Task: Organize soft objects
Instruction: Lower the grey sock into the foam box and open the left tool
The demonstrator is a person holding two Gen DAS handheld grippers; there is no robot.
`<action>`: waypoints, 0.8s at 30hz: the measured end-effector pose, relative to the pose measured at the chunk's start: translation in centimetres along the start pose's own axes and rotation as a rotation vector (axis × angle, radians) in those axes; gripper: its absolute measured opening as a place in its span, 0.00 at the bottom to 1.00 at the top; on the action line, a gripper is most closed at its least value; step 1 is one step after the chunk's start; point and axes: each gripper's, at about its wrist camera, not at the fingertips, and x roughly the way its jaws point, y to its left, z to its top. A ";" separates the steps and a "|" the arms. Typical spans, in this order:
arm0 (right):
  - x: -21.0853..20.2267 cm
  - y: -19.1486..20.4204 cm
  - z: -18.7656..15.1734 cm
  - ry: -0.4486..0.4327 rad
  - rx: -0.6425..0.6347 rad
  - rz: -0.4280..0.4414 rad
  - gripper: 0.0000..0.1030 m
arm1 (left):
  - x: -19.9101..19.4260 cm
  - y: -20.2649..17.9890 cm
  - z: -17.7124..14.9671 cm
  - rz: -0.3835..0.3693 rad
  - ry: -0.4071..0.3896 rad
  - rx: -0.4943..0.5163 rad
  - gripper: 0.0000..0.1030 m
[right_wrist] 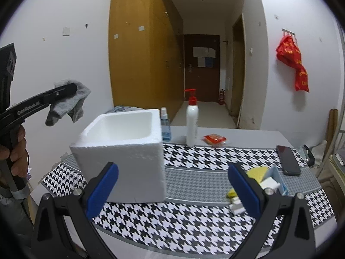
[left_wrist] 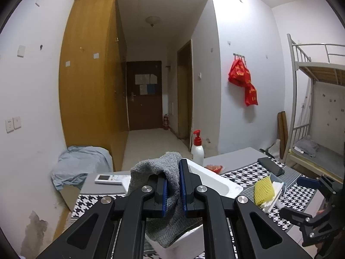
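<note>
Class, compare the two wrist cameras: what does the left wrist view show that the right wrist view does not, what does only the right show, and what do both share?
Only the left: a white remote and a bunk bed.
Only the right: a small blue spray bottle behind the box, and the open right gripper.
Both: the left gripper shut on the grey cloth, the white foam box, the red-capped pump bottle and the black phone.

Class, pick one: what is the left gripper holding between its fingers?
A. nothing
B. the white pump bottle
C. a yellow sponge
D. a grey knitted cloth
D: the left gripper is shut on the grey knitted cloth, held up above the white foam box.
</note>
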 end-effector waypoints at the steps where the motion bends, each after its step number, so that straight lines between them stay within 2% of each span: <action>1: -0.1 -0.3 -0.2 0.004 0.003 -0.008 1.00 | 0.4 -0.2 0.0 -0.008 0.007 0.000 0.10; 9: -1.0 -1.9 -1.3 0.014 0.018 -0.044 1.00 | 2.5 -0.9 0.4 -0.014 0.054 -0.008 0.10; 24: -1.5 -3.6 -2.6 0.028 0.050 -0.076 1.00 | 7.4 -1.4 -0.5 0.020 0.209 -0.005 0.10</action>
